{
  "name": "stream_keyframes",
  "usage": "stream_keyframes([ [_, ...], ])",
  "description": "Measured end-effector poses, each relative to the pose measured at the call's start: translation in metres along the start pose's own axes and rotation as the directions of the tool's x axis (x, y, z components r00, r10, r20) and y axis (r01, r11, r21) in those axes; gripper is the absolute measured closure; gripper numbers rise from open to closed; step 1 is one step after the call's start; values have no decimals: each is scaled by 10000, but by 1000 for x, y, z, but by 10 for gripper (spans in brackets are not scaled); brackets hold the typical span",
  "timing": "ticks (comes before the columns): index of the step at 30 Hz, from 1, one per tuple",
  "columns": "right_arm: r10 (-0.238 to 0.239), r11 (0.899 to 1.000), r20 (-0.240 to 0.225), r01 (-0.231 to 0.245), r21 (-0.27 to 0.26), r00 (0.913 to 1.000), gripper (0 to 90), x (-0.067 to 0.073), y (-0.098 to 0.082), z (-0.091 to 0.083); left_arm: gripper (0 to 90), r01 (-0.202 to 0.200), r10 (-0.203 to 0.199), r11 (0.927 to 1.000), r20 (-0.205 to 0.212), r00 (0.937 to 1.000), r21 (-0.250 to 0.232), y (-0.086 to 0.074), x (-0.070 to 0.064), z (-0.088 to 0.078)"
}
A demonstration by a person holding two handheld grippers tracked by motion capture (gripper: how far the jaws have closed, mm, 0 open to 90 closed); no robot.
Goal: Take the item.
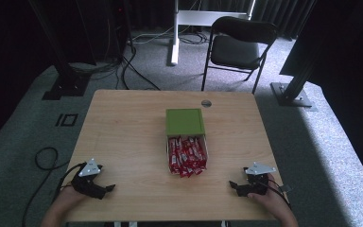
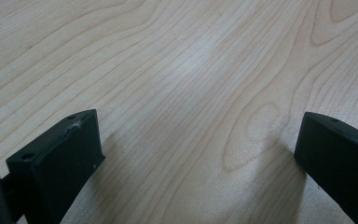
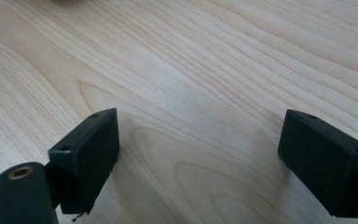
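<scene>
At centre tabletop [image 1: 123, 137]: box [image 1: 187, 154] crammed with red packets [image 1: 186, 153], green lid [image 1: 185, 122] beside
Left gripper [image 1: 108, 188]: jaws released, empty
Right gripper [image 1: 233, 185]: jaws released, empty
Risk: careless grab could spill loose packets

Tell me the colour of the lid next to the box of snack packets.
Green. The lid lies flat, touching the far end of the box; the high view shows it best.

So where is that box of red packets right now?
In the high view, the white box of red packets sits mid-table, directly in front of the green lid, between the left gripper and right gripper.
</scene>
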State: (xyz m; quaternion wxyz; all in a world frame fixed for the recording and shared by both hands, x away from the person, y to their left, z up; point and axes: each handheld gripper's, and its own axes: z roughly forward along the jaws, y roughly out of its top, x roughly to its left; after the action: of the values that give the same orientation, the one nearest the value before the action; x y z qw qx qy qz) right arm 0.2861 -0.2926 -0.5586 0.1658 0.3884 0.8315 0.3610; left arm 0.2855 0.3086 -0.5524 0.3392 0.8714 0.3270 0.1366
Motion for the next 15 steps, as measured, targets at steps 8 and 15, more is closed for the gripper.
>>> stream_keyframes([
  [8,183,9998,187,-182,-19,9997,134,3,3,2,15,4,-4,10000,3,10000,0,0,0,0],
  [15,721,9970,153,-717,-283,9973,133,5,14,1,15,7,-7,10000,2,10000,0,0,0,0],
])
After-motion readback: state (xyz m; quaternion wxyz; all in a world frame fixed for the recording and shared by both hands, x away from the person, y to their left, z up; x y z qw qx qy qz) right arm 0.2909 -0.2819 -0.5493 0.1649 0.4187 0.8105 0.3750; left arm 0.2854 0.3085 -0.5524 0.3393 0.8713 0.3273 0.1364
